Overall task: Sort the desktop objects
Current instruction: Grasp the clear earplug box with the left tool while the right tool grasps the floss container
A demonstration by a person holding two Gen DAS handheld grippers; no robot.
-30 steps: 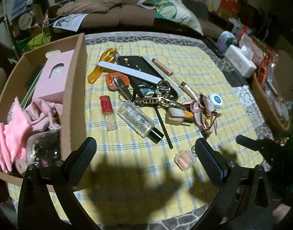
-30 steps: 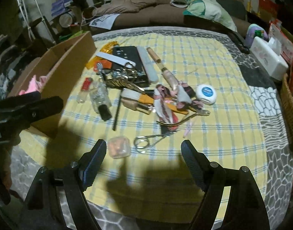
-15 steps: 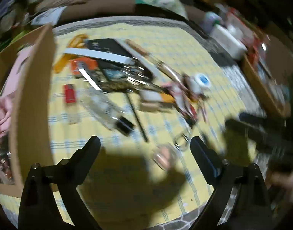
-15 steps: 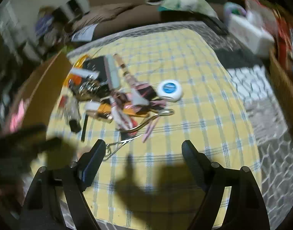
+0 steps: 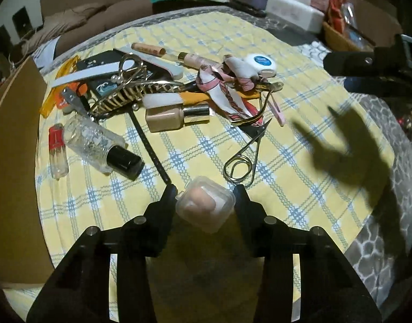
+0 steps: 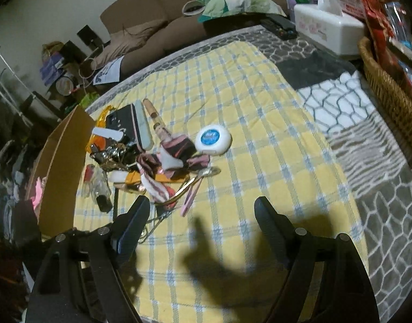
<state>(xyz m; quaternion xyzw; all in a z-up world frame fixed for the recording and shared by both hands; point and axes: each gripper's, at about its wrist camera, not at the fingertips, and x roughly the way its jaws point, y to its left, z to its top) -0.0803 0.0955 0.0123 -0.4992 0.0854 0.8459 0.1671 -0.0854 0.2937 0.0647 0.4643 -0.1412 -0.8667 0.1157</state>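
A small clear plastic case with a peach sponge inside lies on the yellow checked cloth. My left gripper straddles it; its jaws are closing and both pads touch the case's sides. Behind it lies a pile: a foundation bottle, a clear bottle with a black cap, a red-capped vial, a gold hair claw, gold wire scissors, a pink ribbon and a white round tin. My right gripper hovers open over bare cloth, holding nothing.
A cardboard box stands along the left side of the cloth, its wall also in the right wrist view. A white tissue box and a wicker basket sit at the far right. A brown sofa lies behind.
My left gripper came down and forward onto the clear case, and its jaws narrowed from wide open to the case's sides. The right gripper shifted right, away from the pile, still open.
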